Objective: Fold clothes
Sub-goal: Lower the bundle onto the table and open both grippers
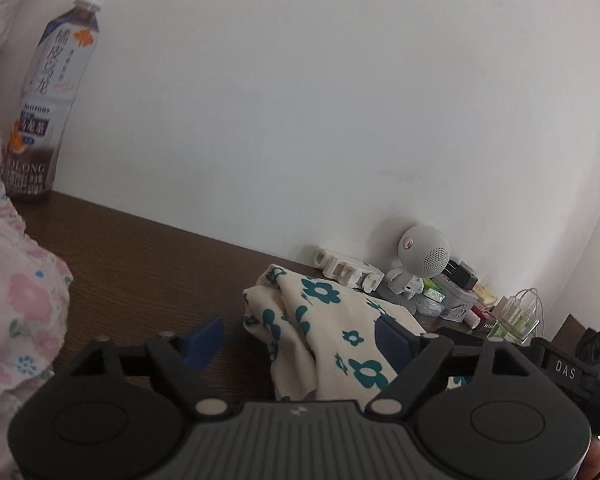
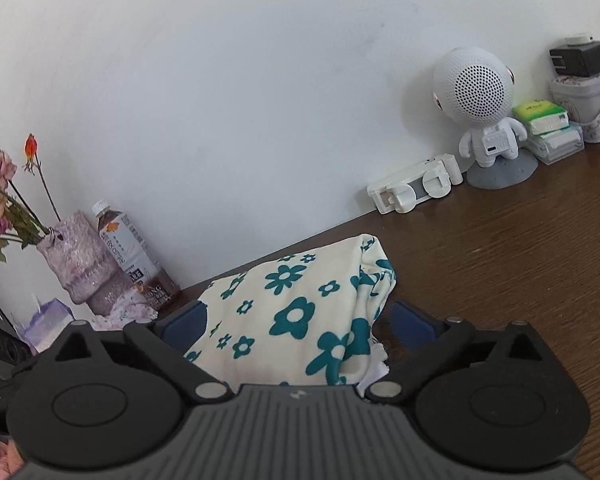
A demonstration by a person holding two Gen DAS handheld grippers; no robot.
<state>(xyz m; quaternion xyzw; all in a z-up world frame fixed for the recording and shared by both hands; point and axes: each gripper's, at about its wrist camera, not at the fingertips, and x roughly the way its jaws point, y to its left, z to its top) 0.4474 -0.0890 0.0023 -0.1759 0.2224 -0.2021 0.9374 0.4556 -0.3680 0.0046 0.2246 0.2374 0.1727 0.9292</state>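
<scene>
Now, largest first:

Table (image 2: 520, 264): dark wood, running along a white wall; we see it in both wrist views, with everything resting on it.

Cream garment (image 2: 300, 312): a folded bundle with teal flowers, lying on the table directly ahead of both grippers. In the right wrist view its long axis runs from the camera away toward the wall, with the folded edge on its right side.

Pink floral cloth (image 1: 16, 300): a second piece heaped at the left edge of the left wrist view, well apart from the cream bundle. We judge it the likely next item.

Left gripper (image 1: 304, 340): jaws spread wide, gripping nothing. The bundle lies between the blue pads toward the right one, whose pad overlaps it in view; we cannot tell whether it touches.

Right gripper (image 2: 300, 320): jaws at full spread, nothing clamped. The bundle fills most of the gap; its left side reaches the left pad, while its right edge stands clear of the right pad.

Key relation: the cream bundle sits straight ahead and low between both sets of jaws, so neither hand is clearly nearer to it; the pink cloth lies off to the left, so the left hand is nearer.

Tea bottle (image 1: 48, 96): upright by the wall, near the pink cloth, a thing to avoid in reaching left.

Speaker figure (image 2: 480, 108): small, against the wall, well clear.
</scene>
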